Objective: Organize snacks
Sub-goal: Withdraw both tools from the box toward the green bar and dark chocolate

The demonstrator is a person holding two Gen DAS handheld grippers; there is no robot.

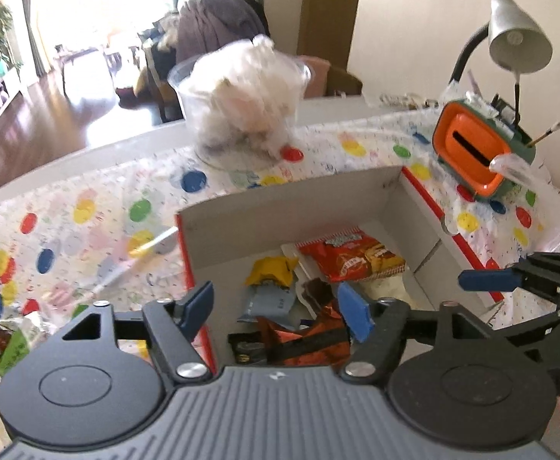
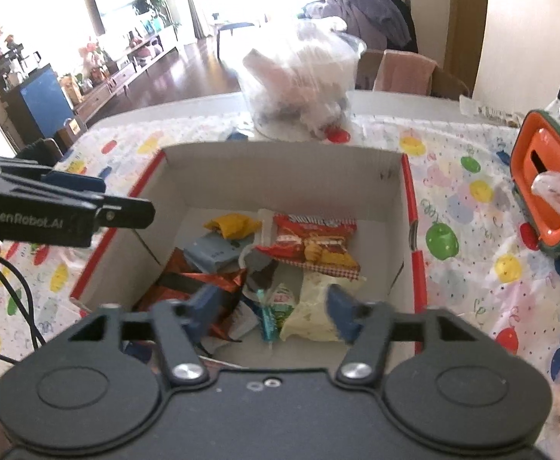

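Matt cardboard box (image 2: 280, 165); inside it, glossy foil snack packets (image 2: 312, 247). Beside box: glossy orange plastic holder (image 2: 540, 176), thin printed plastic bench (image 1: 88, 207) cover.

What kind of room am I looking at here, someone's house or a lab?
Most likely a lived-in home, at a dining table. A party-style balloon tablecloth covers it, a cardboard box of snack packets sits on top, and behind is a living room with a TV and wooden floor.
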